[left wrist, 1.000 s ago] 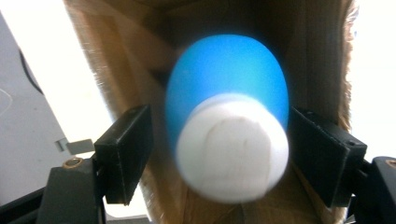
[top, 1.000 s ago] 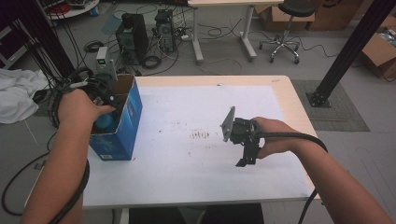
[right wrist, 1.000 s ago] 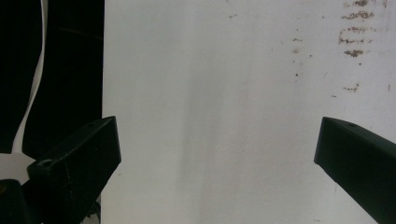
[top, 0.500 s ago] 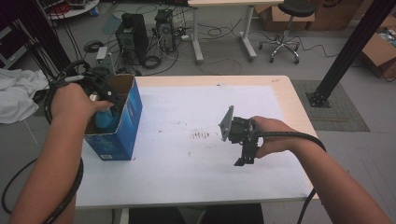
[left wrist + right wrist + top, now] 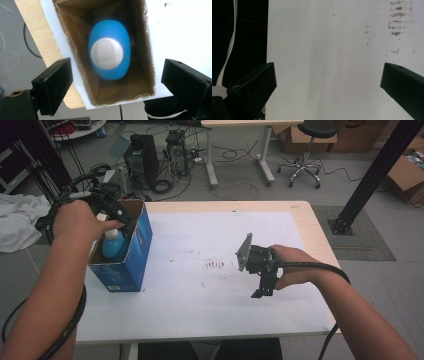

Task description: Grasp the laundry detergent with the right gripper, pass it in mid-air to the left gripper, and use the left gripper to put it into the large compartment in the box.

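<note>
The blue bottle (image 5: 110,53) stood upright inside the blue cardboard box (image 5: 131,255) at the left edge of the worktop (image 5: 210,305), so placement appeared complete. The left claw (image 5: 117,85), above the box opening, had just been spreading its jaws, with nothing pinched between them. The right claw (image 5: 327,82) hung spread and empty over the worktop; only withdrawal seemed left.

Blue bottle (image 5: 113,245) with white cap (image 5: 107,53), upright inside open-topped blue cardboard box (image 5: 131,262). Box stands at left edge of tabletop (image 5: 200,305); plain brown inside, flaps open.
</note>
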A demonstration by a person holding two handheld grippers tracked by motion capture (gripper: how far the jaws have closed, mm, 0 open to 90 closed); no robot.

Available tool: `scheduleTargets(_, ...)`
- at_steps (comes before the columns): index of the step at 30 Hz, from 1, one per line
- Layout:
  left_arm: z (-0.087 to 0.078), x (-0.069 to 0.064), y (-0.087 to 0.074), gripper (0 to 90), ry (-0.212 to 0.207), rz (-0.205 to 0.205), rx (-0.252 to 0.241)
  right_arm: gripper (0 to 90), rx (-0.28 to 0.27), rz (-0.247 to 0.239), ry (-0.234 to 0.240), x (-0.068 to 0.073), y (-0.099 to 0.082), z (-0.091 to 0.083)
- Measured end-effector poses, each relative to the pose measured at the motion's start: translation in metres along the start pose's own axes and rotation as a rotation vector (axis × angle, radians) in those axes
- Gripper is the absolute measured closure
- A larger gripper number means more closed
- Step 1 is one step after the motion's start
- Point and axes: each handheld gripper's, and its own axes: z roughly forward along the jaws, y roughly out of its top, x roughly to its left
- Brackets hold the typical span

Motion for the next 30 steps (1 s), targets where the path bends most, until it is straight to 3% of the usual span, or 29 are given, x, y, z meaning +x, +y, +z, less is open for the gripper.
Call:
scheduleTargets(3, -0.003, -0.004, 0.001, 5.4, -0.023, 0.015, 0.018, 0.0, 0.003, -0.001, 0.001, 0.000, -0.001, 0.001)
scheduleTargets(18, -0.020, -0.032, 0.008, 0.1, -0.007, 0.114, -0.006, 0.0, -0.009, 0.012, -0.002, -0.001, -0.009, 0.003)
scheduleTargets(22, -0.026, -0.042, 0.009, 0.1, -0.015, 0.162, -0.028, 0.0, -0.011, 0.016, -0.004, -0.001, -0.010, 0.002)
scheduleTargets(26, -0.029, -0.055, 0.010, 0.1, -0.039, 0.254, -0.058, 0.0, -0.009, 0.019, -0.005, 0.000, -0.013, 0.000)
scheduleTargets(30, -0.032, -0.065, 0.010, 0.1, -0.044, 0.301, -0.070, 0.0, -0.001, 0.023, -0.008, 0.000, -0.015, -0.001)
